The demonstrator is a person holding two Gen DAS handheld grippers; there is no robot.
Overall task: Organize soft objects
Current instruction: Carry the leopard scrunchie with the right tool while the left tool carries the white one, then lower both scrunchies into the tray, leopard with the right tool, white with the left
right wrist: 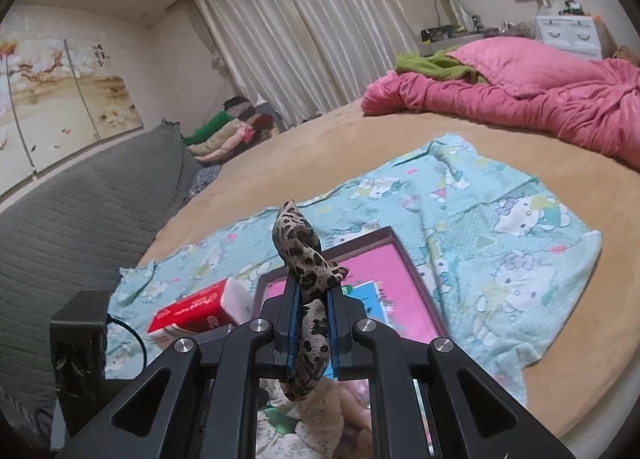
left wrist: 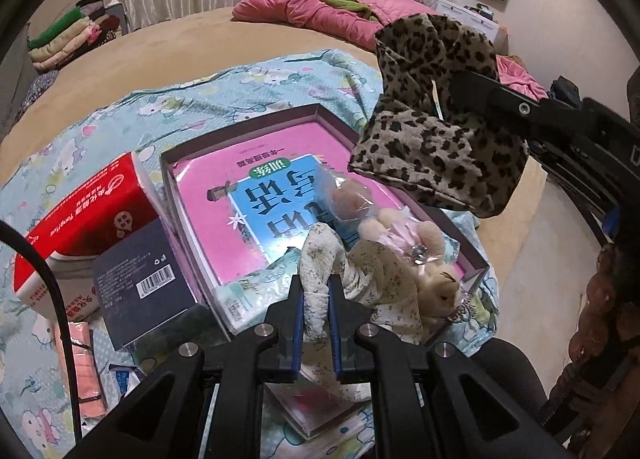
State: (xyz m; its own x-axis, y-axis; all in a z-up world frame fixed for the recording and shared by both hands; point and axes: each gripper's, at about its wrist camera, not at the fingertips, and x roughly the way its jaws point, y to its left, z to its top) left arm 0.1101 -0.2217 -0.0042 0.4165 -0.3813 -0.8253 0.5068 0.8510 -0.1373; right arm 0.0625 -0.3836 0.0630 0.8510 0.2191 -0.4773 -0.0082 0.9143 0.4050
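Observation:
My left gripper (left wrist: 315, 287) is shut on a white floral cloth (left wrist: 320, 259) at the near edge of an open purple box (left wrist: 240, 131). The box holds a pink and blue book (left wrist: 256, 203), a wrapped plush toy (left wrist: 416, 255) and a bagged item (left wrist: 348, 195). My right gripper (right wrist: 313, 291) is shut on a leopard-print cloth (right wrist: 298, 243) and holds it in the air above the box's right side; the cloth also shows in the left wrist view (left wrist: 436, 107).
A red tissue pack (left wrist: 84, 211) and a dark box (left wrist: 140, 283) lie left of the purple box on a Hello Kitty sheet (right wrist: 500, 227). A pink quilt (right wrist: 520, 91) and green cloth (right wrist: 432, 63) lie far across the tan bed. Folded clothes (right wrist: 224, 135) are stacked far left.

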